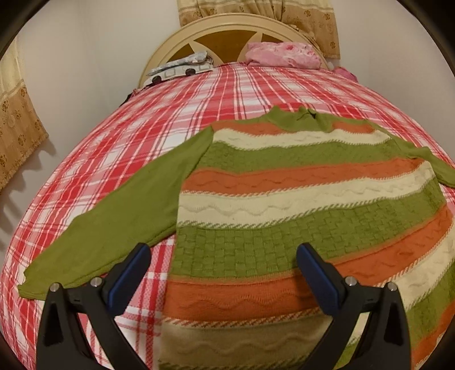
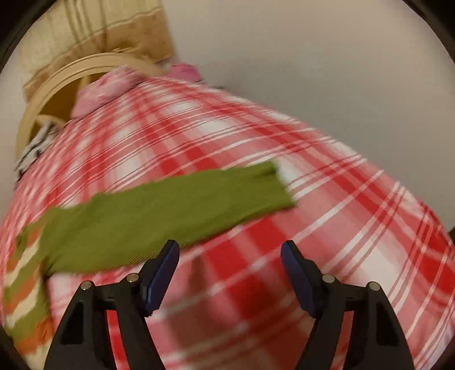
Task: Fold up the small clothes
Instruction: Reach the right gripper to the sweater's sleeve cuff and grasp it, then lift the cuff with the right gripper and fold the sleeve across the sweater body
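While both claws gape, left claw (image 1: 223, 256) overhangs sweater (image 1: 298, 199).

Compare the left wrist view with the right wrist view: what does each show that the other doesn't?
Only the left wrist view shows the sweater's striped body spread flat, its collar, the left sleeve and the open left gripper over the hem. Only the right wrist view, which is blurred, shows the whole right sleeve stretched out to its cuff, with the open right gripper just short of it. Both show the plaid bedspread, the headboard and the pink pillow.
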`<state>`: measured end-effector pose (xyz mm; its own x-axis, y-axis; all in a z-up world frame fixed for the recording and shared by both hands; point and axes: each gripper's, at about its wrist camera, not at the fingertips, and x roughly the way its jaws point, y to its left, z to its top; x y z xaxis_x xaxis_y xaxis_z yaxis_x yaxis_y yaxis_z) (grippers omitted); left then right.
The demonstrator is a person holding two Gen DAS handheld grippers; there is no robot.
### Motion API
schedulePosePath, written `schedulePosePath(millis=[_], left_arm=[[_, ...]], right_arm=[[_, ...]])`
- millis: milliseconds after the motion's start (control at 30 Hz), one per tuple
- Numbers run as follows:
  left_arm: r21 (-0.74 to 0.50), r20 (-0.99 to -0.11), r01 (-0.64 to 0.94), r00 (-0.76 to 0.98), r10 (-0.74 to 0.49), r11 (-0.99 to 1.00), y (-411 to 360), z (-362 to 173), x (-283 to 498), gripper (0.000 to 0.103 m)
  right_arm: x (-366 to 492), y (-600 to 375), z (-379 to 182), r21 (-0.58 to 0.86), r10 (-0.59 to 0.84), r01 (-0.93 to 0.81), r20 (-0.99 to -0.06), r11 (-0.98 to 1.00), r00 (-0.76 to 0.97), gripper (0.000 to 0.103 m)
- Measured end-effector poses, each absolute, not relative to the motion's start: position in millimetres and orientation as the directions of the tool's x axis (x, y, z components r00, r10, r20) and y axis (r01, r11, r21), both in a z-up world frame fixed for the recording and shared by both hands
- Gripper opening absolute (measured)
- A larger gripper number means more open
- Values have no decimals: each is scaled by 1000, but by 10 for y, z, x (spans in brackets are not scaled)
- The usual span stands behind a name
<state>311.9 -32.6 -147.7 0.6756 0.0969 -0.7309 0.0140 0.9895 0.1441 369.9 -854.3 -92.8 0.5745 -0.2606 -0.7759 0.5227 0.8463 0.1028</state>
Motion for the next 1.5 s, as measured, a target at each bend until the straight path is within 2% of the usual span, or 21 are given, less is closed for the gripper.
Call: schedulePosePath(millis=[167,300,400,433,467,500,533,667,867,1200,1500], left_arm=[[160,-732,25,674,102,987,-365,-1547,3153,103],[139,-737,16,669,93,990,-334,-1582,3181,103],[125,-747,10,660,87,992,-312,-1609,3194,103],[122,-747,9,659,85,993,-310,-1609,3194,103],[123,-745,7,662,88,992,-311,-1604,3189,103],[128,-741,4,665,93,992,-312,-1604,3180,103],[134,-739,0,666,100,991,-318,-1603,3176,103],[128,-738,-1,668,96,992,-310,-1595,3160,103],[98,-734,-2,675,74,995,-238,-1548,3118,103],[56,-729,-1,683,41,998,-152,-1517,3027,103],[28,-713,-20,700,34,999,30,-1452,2973,103]], right_arm=[[3898,-8993,-999,127,-279,599,-796,791,537,73],[4021,-9143,-1112,219,-193,606,-819,765,540,59],[4087,-9099,-1124,274,-136,573,-810,773,571,58],[4105,-9076,-1125,279,-130,570,-809,773,573,52],[4139,-9044,-1129,285,-115,555,-809,781,577,42],[4179,-8996,-1131,302,-76,525,-810,796,581,21],[4205,-8943,-1124,304,-59,508,-813,806,580,17],[4257,-8748,-1022,253,-89,477,-806,842,585,13],[4329,-8556,-768,288,-58,434,-776,854,628,11],[4524,-7621,30,269,13,236,-684,934,729,10],[4743,-6746,403,240,102,77,-651,968,752,9]])
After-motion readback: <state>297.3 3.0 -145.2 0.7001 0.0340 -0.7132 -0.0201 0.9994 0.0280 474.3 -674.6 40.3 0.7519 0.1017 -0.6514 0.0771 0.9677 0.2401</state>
